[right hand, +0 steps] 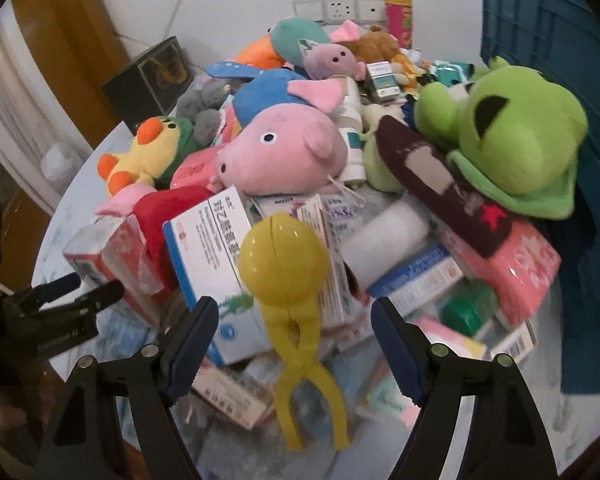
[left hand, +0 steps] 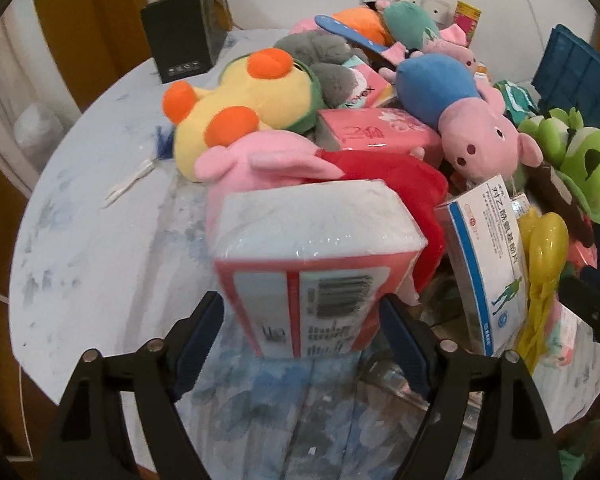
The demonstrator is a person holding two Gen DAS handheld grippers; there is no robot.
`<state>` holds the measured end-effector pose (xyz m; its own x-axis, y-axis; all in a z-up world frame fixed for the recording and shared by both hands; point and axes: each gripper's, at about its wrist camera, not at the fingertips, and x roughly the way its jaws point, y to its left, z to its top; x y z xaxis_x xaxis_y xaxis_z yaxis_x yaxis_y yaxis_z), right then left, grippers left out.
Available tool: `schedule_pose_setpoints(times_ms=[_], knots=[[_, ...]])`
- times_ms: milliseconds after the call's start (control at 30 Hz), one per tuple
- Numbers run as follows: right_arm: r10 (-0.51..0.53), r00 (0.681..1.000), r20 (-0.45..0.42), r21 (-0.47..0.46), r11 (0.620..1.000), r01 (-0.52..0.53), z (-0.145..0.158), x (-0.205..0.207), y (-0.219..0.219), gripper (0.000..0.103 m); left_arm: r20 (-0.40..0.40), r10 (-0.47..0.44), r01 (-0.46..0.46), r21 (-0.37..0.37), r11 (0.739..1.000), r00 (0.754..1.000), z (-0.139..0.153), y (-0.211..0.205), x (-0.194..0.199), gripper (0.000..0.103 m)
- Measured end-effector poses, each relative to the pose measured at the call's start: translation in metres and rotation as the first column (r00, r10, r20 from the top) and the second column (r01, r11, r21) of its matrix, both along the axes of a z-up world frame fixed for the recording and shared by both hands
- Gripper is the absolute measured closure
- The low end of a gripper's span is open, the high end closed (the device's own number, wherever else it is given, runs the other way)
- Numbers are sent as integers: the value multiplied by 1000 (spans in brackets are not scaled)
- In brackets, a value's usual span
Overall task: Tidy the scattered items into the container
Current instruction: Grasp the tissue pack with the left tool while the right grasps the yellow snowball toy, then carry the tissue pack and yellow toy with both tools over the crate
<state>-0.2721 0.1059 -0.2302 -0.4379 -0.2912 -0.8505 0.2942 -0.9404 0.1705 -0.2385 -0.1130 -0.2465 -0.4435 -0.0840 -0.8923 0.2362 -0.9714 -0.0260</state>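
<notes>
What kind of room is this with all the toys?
Probably a room in someone's home. A round table is heaped with plush toys like a pink pig, plus tissue packs and medicine boxes, and wall sockets sit on the tiled wall behind.

Both wrist views low, close, facing the toy pile; shared: pink pig (left hand: 480, 140) (right hand: 288, 148), medicine box (left hand: 484, 264) (right hand: 212, 256).

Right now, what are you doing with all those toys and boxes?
A person with a gripper in each hand is tidying a big pile. The left gripper grips a red and white tissue pack. The right gripper hangs open around a yellow ball-shaped scoop, not squeezing it. The blue crate waits behind.
</notes>
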Motion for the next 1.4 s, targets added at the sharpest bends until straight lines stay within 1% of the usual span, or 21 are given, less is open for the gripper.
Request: schedule_pose_setpoints(times_ms=[67, 133, 200, 233, 267, 300, 333, 367, 400, 533, 567, 600, 633, 767, 867, 1067, 1267, 1333, 1400], knots=[[14, 1000, 6, 9, 1000, -14, -6, -6, -6, 23, -8, -1, 1, 1, 1000, 1000, 0, 2, -1, 10], [20, 1000, 11, 22, 1000, -20, -12, -11, -11, 17, -15, -4, 4, -4, 1000, 1000, 1, 5, -2, 10], [21, 1000, 15, 22, 1000, -22, -16, -14, -12, 6, -16, -6, 6, -21, 1000, 1000, 2, 7, -6, 10], [21, 1000, 17, 20, 1000, -22, -18, -15, -13, 6, -16, -3, 2, -33, 999, 1000, 2, 6, -8, 10], [21, 1000, 22, 19, 1000, -22, -20, -16, -13, 6, -17, 1, -2, -45, 999, 1000, 2, 5, -10, 15], [22, 999, 23, 20, 1000, -23, -21, -16, -13, 7, -22, 4, -5, -45, 999, 1000, 3, 4, -9, 18], [24, 999, 23, 22, 999, -24, -22, -16, -14, 12, -29, 6, -7, -39, 999, 1000, 4, 2, -8, 18], [25, 999, 22, 24, 999, -26, -22, -16, -14, 33, -34, 9, -10, -36, 999, 999, 4, 0, -6, 18], [27, 999, 22, 26, 999, -28, -23, -16, -14, 47, -35, 10, -11, -41, 999, 999, 4, 0, -3, 19], [44, 999, 30, 25, 999, -45, -30, -21, -17, 48, -45, 2, -4, -56, 998, 999, 7, -2, 6, 19], [49, 998, 28, 24, 998, -50, -30, -21, -18, 49, -48, 0, -3, -57, 998, 999, 9, -3, 8, 19], [49, 998, 24, 23, 999, -50, -29, -21, -18, 52, -56, -1, -2, -59, 998, 998, 14, -4, 10, 19], [49, 999, 20, 21, 999, -49, -27, -21, -18, 52, -68, -2, -3, -62, 998, 998, 20, -5, 12, 19], [57, 998, -17, -18, 998, -57, -6, -17, -18, 52, -119, -20, 11, -77, 997, 993, 47, -6, 10, 19], [72, 995, -75, -29, 997, -75, 20, -14, -23, 52, -150, -39, 25, -90, 996, 988, 67, -5, 6, 19], [66, 981, -181, -42, 996, -75, 75, -17, -30, 53, -211, -78, 54, -117, 992, 974, 106, -3, -3, 19], [25, 962, -273, -77, 996, -48, 132, -29, -27, 53, -270, -118, 80, -146, 986, 956, 146, -1, -11, 19], [13, 955, -297, -74, 997, -36, 148, -32, -24, 53, -288, -140, 98, -154, 983, 947, 159, 3, -17, 19], [-13, 946, -324, -72, 997, -11, 170, -34, -7, 53, -305, -163, 119, -158, 980, 938, 171, 9, -24, 19]])
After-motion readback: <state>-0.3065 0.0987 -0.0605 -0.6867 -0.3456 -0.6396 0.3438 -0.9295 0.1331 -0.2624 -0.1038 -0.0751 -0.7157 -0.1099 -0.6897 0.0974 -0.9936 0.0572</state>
